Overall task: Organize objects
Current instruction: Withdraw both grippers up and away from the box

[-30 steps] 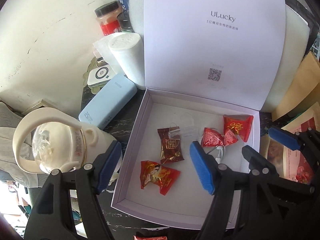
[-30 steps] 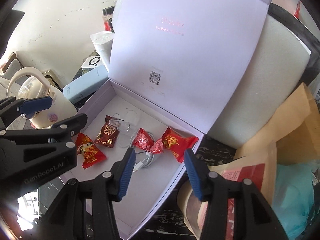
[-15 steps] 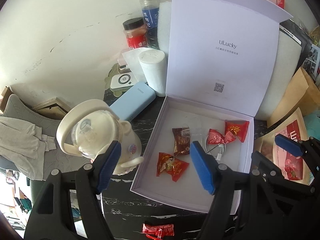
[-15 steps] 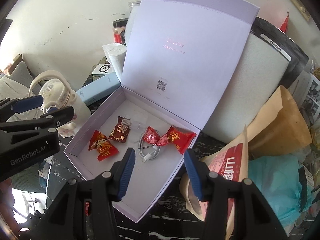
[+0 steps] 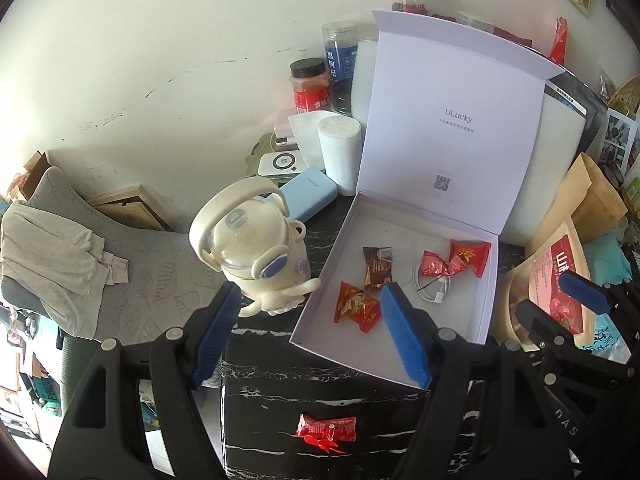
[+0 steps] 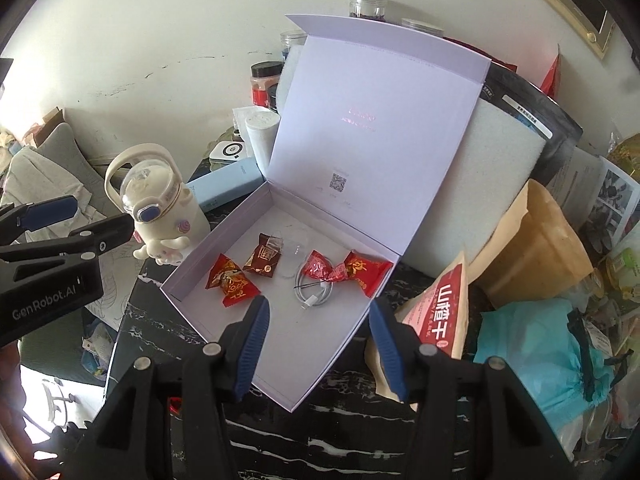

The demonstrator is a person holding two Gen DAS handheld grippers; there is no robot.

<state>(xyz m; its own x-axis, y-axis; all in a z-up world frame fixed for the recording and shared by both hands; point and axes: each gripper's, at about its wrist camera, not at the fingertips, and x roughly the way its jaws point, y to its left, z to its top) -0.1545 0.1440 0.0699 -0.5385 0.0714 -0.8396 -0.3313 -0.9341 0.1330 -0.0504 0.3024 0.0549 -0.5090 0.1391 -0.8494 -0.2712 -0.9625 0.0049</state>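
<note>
An open white box sits on a dark marbled table, lid upright, holding wrapped candies and a coiled cable. Both the left gripper and right gripper hover above, jaws apart and empty (one red candy lies outside the box).

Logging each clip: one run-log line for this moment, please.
left gripper open | right gripper open | lilac cardboard box open, sweets inside | red-wrapped sweet outside

Black two-finger grippers with ribbed blue pads, silver screws; white "GenRobot.AI" lettering at nine o'clock.
</note>
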